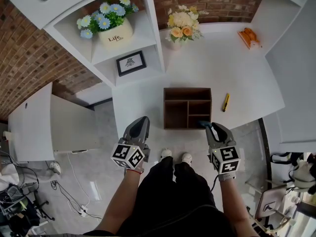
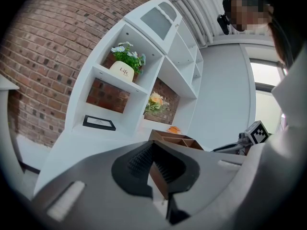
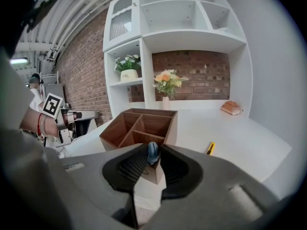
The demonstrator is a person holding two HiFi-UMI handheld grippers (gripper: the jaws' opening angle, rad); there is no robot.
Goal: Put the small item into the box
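A dark wooden box (image 1: pixel 187 89) with several open compartments sits on the white table (image 1: pixel 237 78); it also shows in the right gripper view (image 3: pixel 168 128). My right gripper (image 1: pixel 206 125) hovers at the box's near right corner. Its tips (image 3: pixel 152 163) are shut on a small blue-grey item (image 3: pixel 152 152), which is upright above the corner; the same item (image 1: pixel 203 124) is a dark speck in the head view. My left gripper (image 1: pixel 143 119) hangs left of the box at the table's near edge, shut with nothing between its jaws (image 2: pixel 152 150). The box (image 2: pixel 175 139) lies ahead of it.
A yellow pen-like object (image 1: pixel 225 102) lies right of the box. An orange object (image 1: pixel 249 36) rests at the far right. A vase of flowers (image 1: pixel 181 28) stands behind the box. The shelf unit on the left holds a flower pot (image 1: pixel 114 31) and a framed picture (image 1: pixel 131 62).
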